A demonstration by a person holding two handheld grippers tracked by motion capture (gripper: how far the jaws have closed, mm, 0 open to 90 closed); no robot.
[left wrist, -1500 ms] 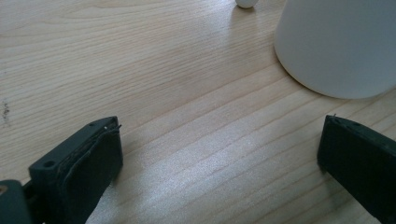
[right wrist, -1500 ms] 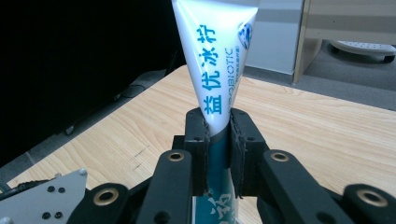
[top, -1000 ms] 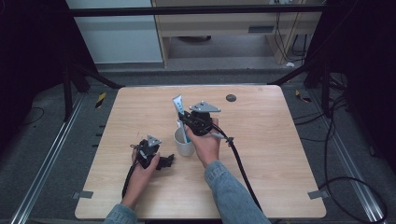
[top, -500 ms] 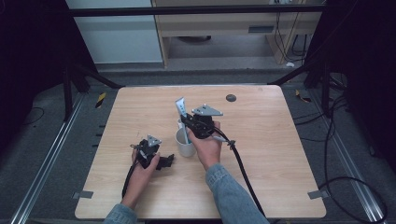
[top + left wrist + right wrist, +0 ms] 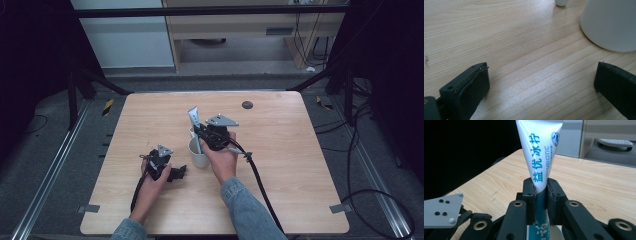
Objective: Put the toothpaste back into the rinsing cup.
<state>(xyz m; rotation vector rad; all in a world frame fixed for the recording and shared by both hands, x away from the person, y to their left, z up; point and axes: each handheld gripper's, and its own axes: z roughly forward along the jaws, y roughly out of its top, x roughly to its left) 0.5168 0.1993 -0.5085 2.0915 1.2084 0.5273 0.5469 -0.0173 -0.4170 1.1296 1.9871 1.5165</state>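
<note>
On the light wooden table (image 5: 280,165), the right gripper (image 5: 201,134) is clamped on a white and teal plastic toothpaste tube (image 5: 194,119) printed with blue characters; in the right gripper view the two black jaws press the tube (image 5: 539,162) from both sides around its lower part, and the tube stands nearly upright, its flat crimped end uppermost and widening above the pads. In the high view the tube rises above a plain white ceramic cup (image 5: 198,152) that stands near the middle of the table, and its lower end points down at the cup's mouth; whether it touches the cup cannot be told. A second small white object sits just behind the cup, too hidden to identify. The left gripper (image 5: 172,174) lies low on the tabletop to the left of the cup, held in the person's left hand (image 5: 152,182). In the left gripper view its jaws stand wide apart with only bare wood between them, and the cup's white wall (image 5: 610,23) sits just ahead of the right-hand jaw, not touching it.
</note>
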